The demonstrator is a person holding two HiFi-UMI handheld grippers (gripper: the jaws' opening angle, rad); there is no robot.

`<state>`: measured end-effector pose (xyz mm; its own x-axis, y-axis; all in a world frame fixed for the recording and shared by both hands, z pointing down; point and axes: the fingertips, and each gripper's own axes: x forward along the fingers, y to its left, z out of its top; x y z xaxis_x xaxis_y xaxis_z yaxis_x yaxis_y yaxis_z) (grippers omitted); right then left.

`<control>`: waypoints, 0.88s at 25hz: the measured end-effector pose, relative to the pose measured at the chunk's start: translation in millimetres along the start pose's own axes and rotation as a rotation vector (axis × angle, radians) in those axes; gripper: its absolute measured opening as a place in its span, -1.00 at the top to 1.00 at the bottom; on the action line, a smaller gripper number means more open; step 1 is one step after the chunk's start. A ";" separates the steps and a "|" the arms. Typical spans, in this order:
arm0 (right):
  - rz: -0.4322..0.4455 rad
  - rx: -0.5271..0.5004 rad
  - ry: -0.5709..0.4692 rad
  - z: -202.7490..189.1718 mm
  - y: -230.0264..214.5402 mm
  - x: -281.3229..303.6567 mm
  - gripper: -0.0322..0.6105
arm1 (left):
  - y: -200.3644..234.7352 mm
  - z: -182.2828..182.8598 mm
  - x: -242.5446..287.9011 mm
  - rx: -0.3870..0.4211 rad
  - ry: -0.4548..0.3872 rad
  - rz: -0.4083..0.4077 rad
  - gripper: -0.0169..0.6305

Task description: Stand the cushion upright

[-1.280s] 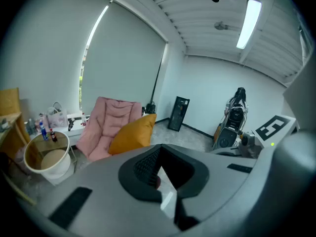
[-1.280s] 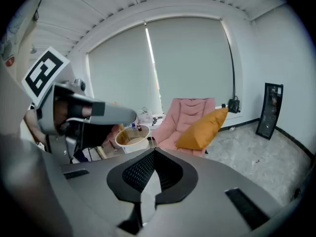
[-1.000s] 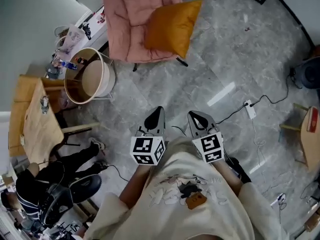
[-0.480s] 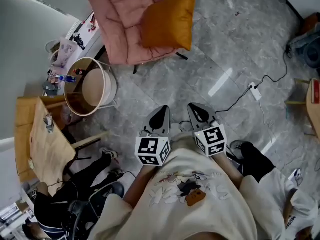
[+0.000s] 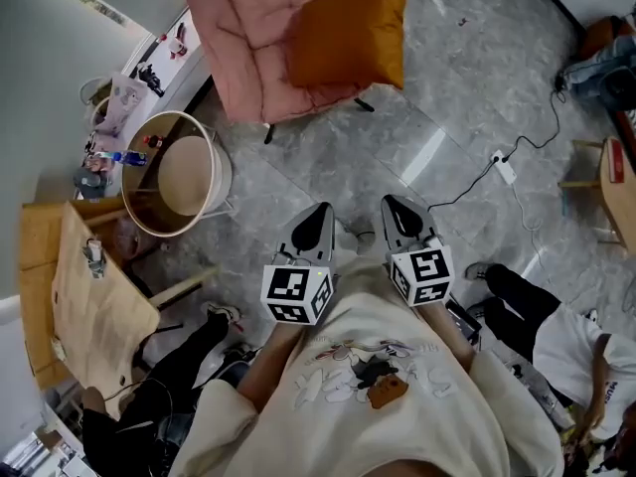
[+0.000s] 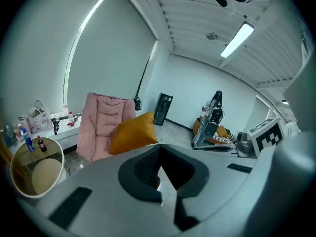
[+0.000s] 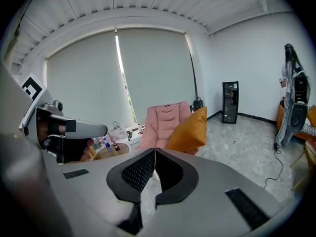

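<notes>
Head view, left to right. Lower left: a wooden surface [image 5: 94,306]. Left of centre: a round tub [image 5: 184,175] on the grey floor [image 5: 328,157]. Upper centre: a pink chair [image 5: 248,38] carrying the orange cushion [image 5: 350,33], which leans tilted on the seat, well apart from me. Centre: my left gripper [image 5: 318,217], jaws pressed together on nothing. Just beside it is my right gripper [image 5: 397,217], jaws likewise pressed together and empty. Right: a white power strip [image 5: 505,170] with its cable on the floor.
</notes>
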<state>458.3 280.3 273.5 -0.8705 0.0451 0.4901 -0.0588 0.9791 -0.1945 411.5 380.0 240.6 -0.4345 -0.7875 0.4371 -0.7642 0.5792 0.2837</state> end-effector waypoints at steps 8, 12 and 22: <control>-0.020 0.033 0.046 -1.6 1.8 13.2 0.83 | 0.9 1.9 13.0 -0.031 0.029 -0.059 0.93; -0.030 0.072 0.054 1.2 -7.7 38.1 0.83 | 11.5 9.3 34.4 -0.020 0.055 -0.073 0.93; -0.074 0.165 -0.007 65.1 -65.2 113.4 0.83 | 54.8 84.6 117.9 0.067 0.065 -0.087 0.93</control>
<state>331.6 208.7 286.4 -0.8642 -0.0274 0.5023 -0.2013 0.9339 -0.2954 278.1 301.1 235.5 -0.3353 -0.8176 0.4681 -0.8289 0.4922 0.2659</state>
